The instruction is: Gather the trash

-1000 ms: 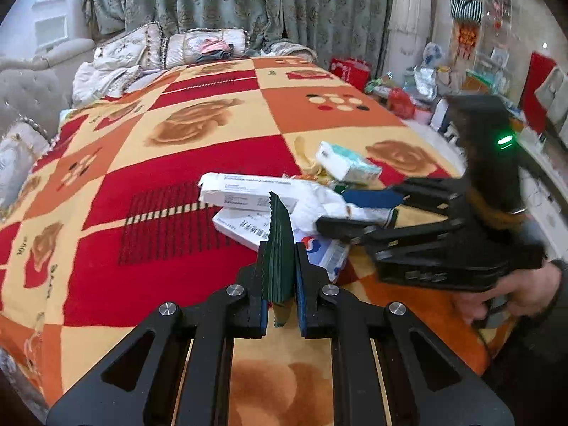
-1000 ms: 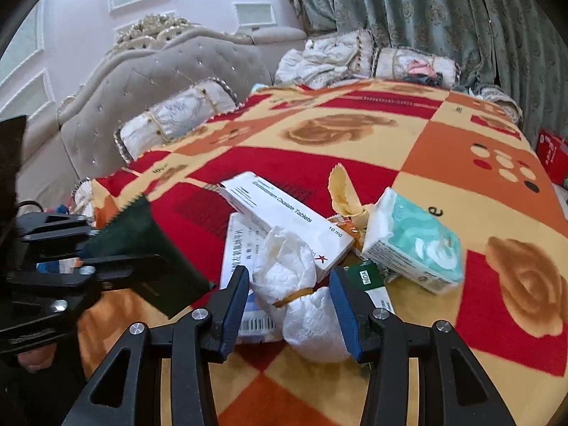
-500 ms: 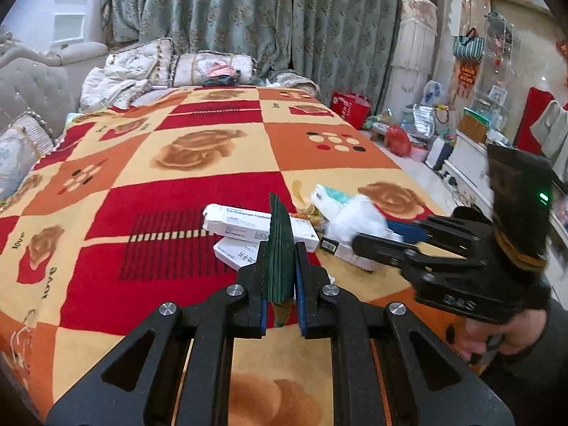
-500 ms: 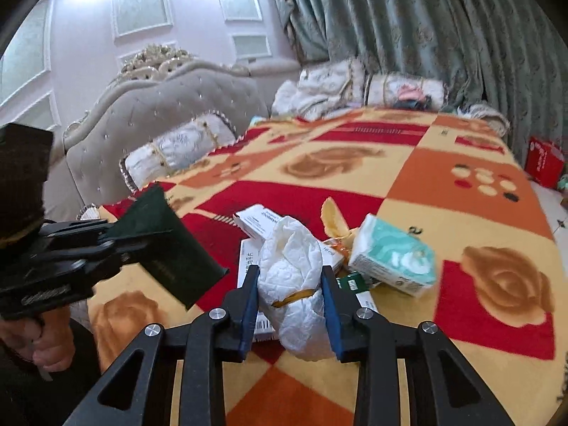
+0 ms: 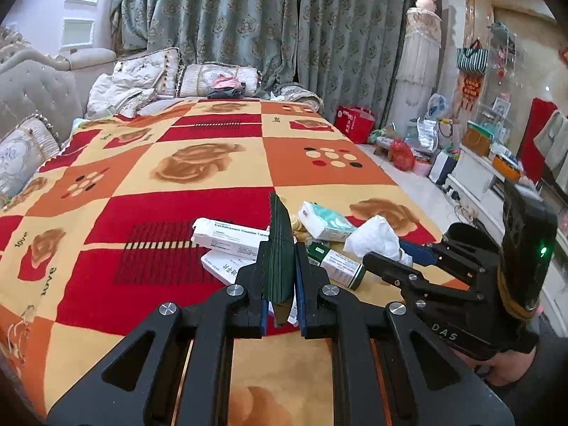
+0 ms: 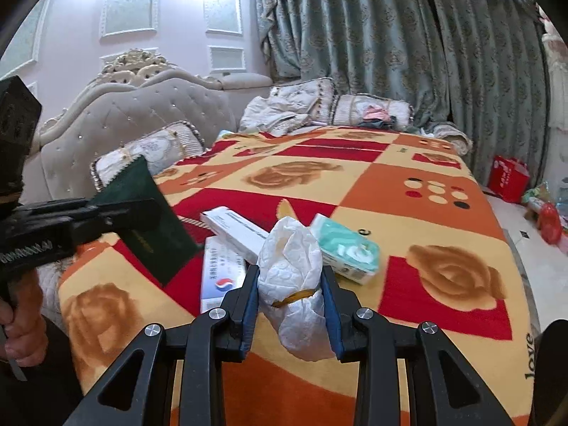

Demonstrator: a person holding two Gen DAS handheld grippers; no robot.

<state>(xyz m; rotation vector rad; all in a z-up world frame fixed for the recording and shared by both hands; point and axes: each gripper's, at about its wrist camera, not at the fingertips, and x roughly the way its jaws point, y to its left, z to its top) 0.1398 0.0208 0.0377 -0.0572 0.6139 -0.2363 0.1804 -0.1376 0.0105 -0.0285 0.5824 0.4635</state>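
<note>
My left gripper [image 5: 279,280] is shut on a flat dark green packet [image 5: 278,248], held edge-on above the bed; it also shows in the right wrist view [image 6: 149,216]. My right gripper [image 6: 289,285] is shut on a crumpled white tissue wad [image 6: 293,273] with a yellow scrap in it, lifted above the bedspread; the wad also shows in the left wrist view [image 5: 376,238]. On the bed lie a long white medicine box [image 5: 230,236], a second white box [image 6: 222,273], a teal tissue pack [image 6: 346,246], a green-and-white box [image 5: 337,266] and a yellow scrap [image 6: 285,209].
The trash lies near the front right of a red, orange and yellow bedspread [image 5: 198,163]. Pillows [image 5: 216,80] and a padded headboard [image 6: 135,117] are at the far end. Bags and clutter [image 5: 401,149] stand on the floor right of the bed.
My right gripper closed on the tissue wad and lifted it off the pile. Both grippers rose away from the bed. The left gripper kept hold of the green packet.
</note>
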